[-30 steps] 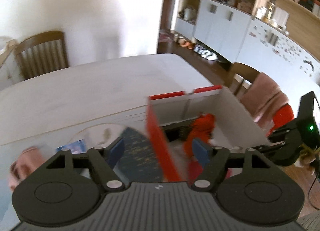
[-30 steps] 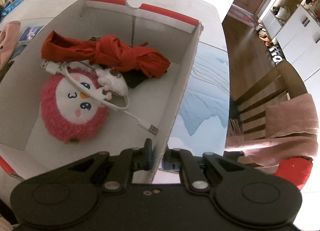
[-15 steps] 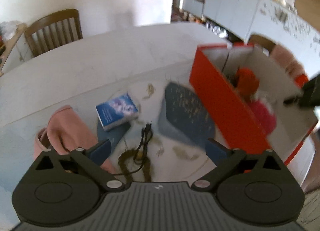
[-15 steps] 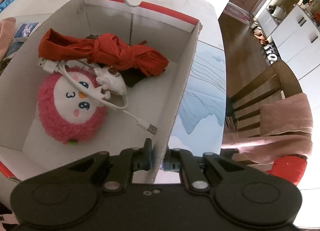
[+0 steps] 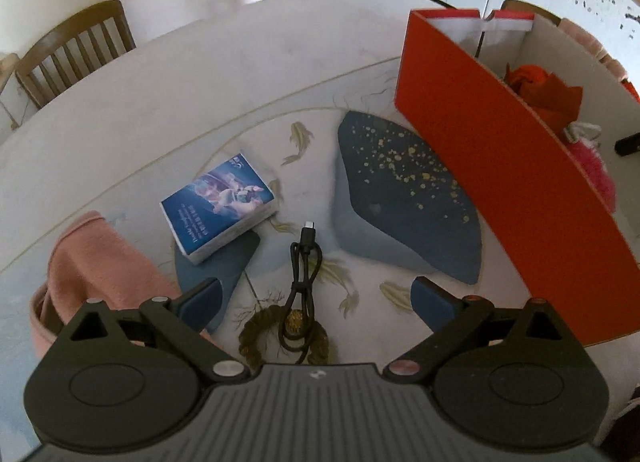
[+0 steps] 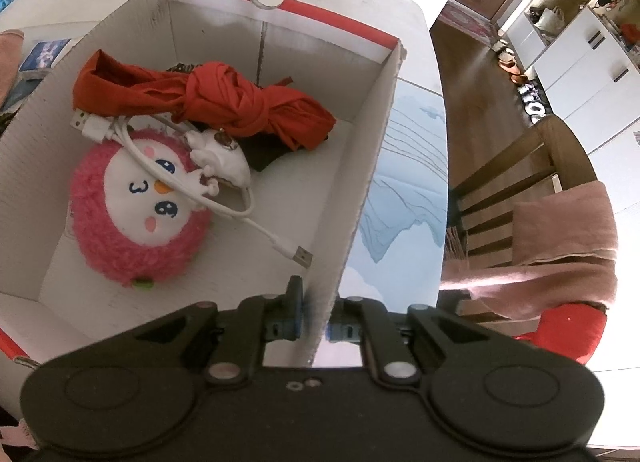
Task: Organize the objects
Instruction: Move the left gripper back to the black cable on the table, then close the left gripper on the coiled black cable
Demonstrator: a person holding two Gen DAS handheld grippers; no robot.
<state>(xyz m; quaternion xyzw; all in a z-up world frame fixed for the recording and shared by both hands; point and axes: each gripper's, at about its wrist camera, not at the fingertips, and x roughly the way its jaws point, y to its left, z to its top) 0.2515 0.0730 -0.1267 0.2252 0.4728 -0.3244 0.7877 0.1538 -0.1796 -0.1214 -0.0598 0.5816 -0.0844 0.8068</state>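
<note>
Left wrist: black cable (image 5: 301,286) between open left gripper (image 5: 314,302).

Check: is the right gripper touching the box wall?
Touching. The right wrist view shows the right gripper pads clamped on both sides of the box wall.

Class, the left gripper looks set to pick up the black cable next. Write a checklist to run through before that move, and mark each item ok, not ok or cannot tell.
1. Left gripper open wide, nothing between its fingers: ok.
2. Black cable lies ahead, between the fingers: ok.
3. Cable clear of the tissue pack: ok.
4. Right gripper shut on the box wall: ok.
5. Room left in the box: ok.
6. Cable bundle tied: cannot tell.
</note>
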